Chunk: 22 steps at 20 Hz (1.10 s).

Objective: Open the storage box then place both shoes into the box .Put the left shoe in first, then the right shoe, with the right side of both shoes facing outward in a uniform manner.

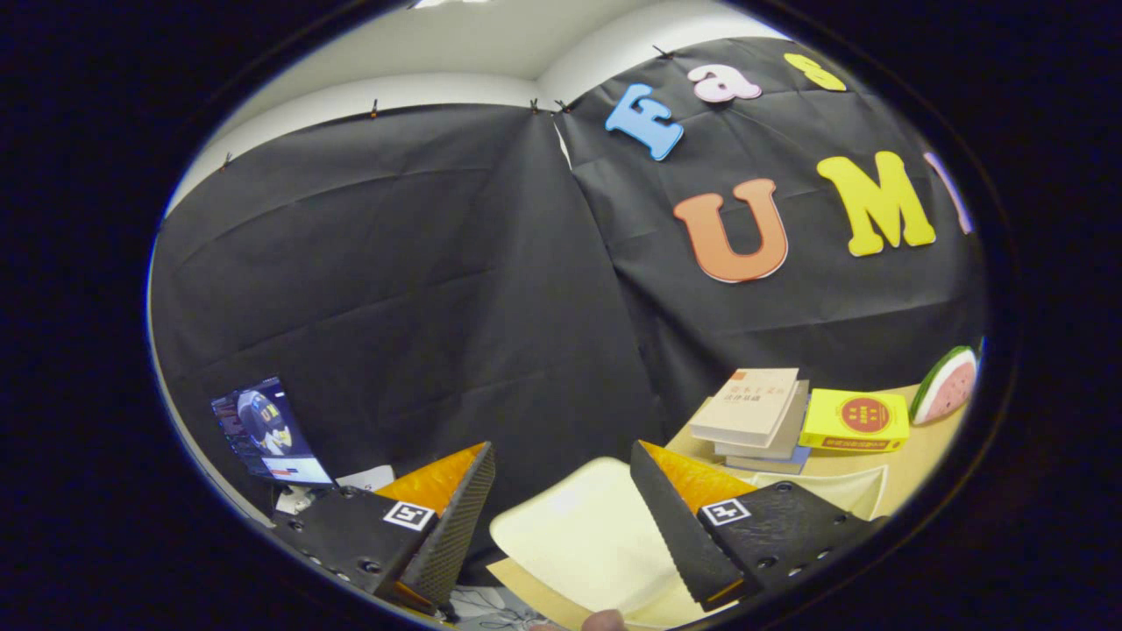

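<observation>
Black cloth (pixel 421 289), creased and pinned along its top edge, hangs as the wall behind a pale wooden table (pixel 920 456), with a white wall above it. The gripper (pixel 561 499) points up toward this cloth, its two fingers (pixel 456 517) spread wide apart with nothing between their pads. Each finger is a black wedge with a finely ribbed, rubbery inner face, an orange side panel and a small square black-and-white marker on its base.

Between the fingers and just beyond them lies a smooth cream-white plastic panel (pixel 583 535) with rounded corners, its surface faintly glossy; it looks like the lid of the storage box, though I cannot tell whether the box under it is open. A second cream edge (pixel 841 486) shows past the right finger.

Farther off on the table a stack of books (pixel 754 412) sits beside a flat yellow box (pixel 855 421) with a red round mark, and a watermelon-slice toy (pixel 945 386) stands beyond that. Left of the fingers, a lit screen (pixel 267 434) leans against the cloth. A fingertip (pixel 605 620) shows at the near edge, below the panel.
</observation>
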{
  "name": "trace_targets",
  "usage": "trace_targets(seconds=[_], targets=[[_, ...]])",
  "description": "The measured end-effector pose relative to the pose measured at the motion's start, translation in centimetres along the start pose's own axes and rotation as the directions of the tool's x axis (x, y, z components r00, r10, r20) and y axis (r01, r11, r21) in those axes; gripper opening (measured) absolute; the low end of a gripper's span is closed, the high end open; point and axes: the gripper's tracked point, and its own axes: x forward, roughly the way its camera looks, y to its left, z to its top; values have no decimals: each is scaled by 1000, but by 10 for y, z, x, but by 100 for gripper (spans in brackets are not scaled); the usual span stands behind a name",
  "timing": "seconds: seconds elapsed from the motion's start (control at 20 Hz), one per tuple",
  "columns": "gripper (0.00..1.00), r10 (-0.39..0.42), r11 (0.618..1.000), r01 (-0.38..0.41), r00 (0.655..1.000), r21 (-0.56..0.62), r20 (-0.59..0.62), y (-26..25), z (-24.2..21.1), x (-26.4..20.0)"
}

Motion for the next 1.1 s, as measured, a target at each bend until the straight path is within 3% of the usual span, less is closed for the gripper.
trace_targets(seconds=[0.3, 0.7, 1.1], targets=[[95, -102, 991, 109, 991, -77, 81, -35, 7, -25], [95, -220, 968, 236, 963, -89, 155, -107, 19, -107], [95, -462, 873, 478, 874, -97, 152, -255, 10, -221]])
